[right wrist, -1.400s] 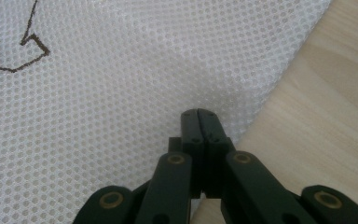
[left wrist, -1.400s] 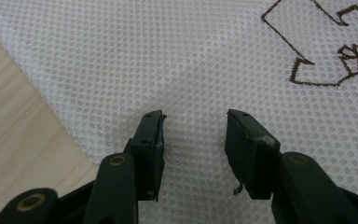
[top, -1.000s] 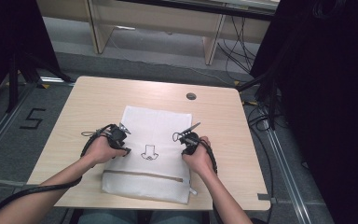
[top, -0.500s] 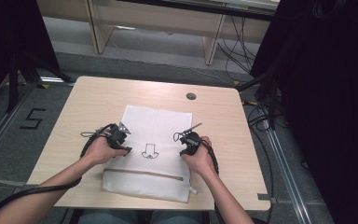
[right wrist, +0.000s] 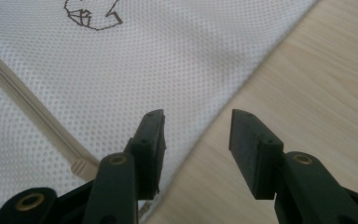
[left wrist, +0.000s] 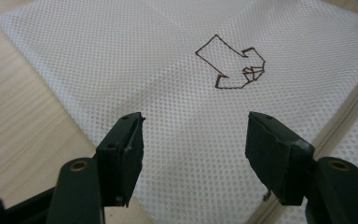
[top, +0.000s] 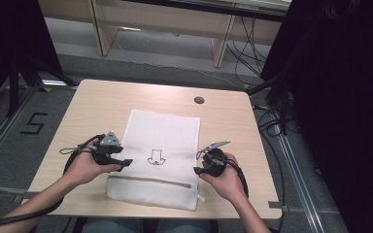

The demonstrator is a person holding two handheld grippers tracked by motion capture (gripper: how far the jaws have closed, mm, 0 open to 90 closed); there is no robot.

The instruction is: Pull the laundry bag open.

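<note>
Wooden table (top: pixel 102 104) carries a white mesh bag (top: pixel 165 131) at its centre in the high view. Left gripper (top: pixel 121 162) sits at the bag's 9 o'clock and right gripper (top: pixel 197 169) at its 3 o'clock. Left gripper view: jaws have just been opening, wide, empty above the dotted mesh (left wrist: pixel 177 116). Right gripper view: jaws have just been opening, empty, over the bag's edge (right wrist: pixel 233 95). The bag seems just released; next needs a fresh grip near the zipper (top: pixel 150 180).

Mesh bag (top: pixel 162 145) on table (top: pixel 102 104), left hand-held gripper (top: pixel 121 162) and right hand-held gripper (top: pixel 200 170) flanking it

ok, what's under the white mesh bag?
The white mesh bag lies flat on the wooden table, whose bare top shows around it. The tabletop beneath it is covered, and nothing is visible inside.
</note>
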